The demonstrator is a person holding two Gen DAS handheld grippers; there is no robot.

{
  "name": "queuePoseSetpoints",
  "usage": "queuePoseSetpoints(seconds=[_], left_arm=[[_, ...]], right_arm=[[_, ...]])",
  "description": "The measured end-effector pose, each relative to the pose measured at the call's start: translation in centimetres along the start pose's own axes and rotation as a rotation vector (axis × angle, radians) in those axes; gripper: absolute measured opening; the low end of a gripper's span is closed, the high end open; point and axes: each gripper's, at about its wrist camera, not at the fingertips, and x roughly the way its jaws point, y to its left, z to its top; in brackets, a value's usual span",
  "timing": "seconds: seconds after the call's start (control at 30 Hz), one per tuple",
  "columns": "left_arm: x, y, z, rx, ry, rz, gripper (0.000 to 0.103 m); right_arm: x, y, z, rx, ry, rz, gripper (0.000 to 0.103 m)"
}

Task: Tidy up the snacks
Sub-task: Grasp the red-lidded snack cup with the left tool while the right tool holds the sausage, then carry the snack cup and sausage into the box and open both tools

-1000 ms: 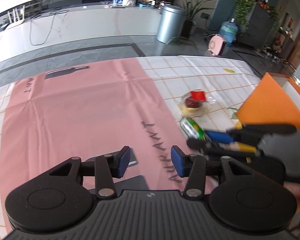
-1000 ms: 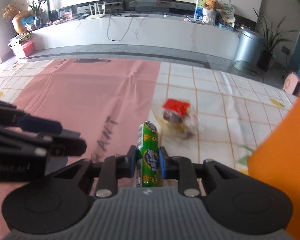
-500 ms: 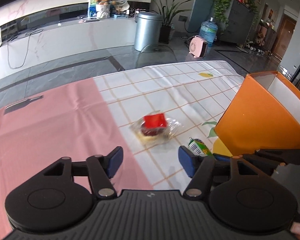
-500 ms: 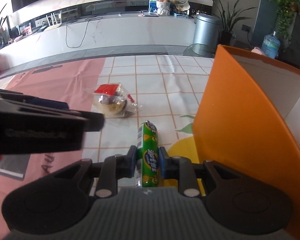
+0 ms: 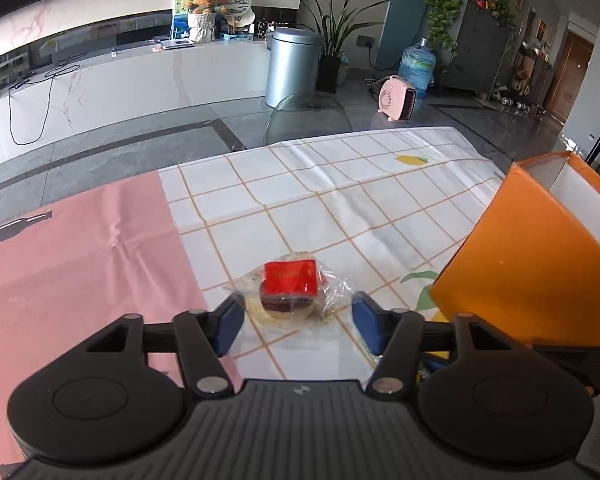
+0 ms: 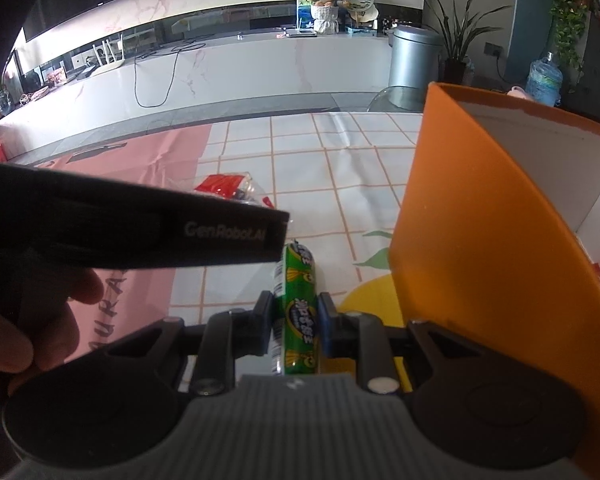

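A clear-wrapped pastry with a red label (image 5: 290, 294) lies on the checked tablecloth. My left gripper (image 5: 298, 326) is open, its blue pads on either side of the pastry's near end, not touching it. My right gripper (image 6: 294, 320) is shut on a green tube-shaped snack (image 6: 298, 308) and holds it beside the left wall of the orange box (image 6: 476, 248). The pastry also shows in the right wrist view (image 6: 230, 186), mostly hidden behind the left gripper's body. The orange box stands at the right in the left wrist view (image 5: 540, 252).
The table carries a pink cloth (image 5: 72, 264) on the left and a white checked cloth (image 5: 340, 208) on the right. A clear chair back (image 5: 308, 120) stands at the far table edge. The left gripper's body and the hand holding it (image 6: 32, 320) fill the left of the right wrist view.
My left gripper has swung right from the pink cloth and closed in on the pastry, opening wider. My right gripper has carried the green snack right, up beside the orange box.
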Motion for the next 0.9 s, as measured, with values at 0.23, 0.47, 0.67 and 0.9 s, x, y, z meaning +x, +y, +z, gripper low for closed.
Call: queuePoseSetpoints(seconds=[0.23, 0.47, 0.67, 0.9], left_arm=[[-0.8, 0.0, -0.1, -0.039, 0.015, -0.009, 0.047], [-4.9, -0.1, -1.1, -0.072, 0.031, 0.041, 0.046], [-10.0, -0.2, -2.8, -0.136, 0.043, 0.069, 0.046], [-16.8, -2.3, -4.6, -0.177, 0.017, 0.067, 0.046]], right_arm=[[0.0, 0.0, 0.1, -0.015, 0.01, 0.015, 0.019], [-0.8, -0.1, -0.4, -0.012, 0.041, 0.057, 0.019], [-3.5, 0.3, -1.7, -0.019, 0.04, 0.097, 0.019], [-10.2, -0.2, -2.9, -0.005, -0.002, 0.158, 0.019]])
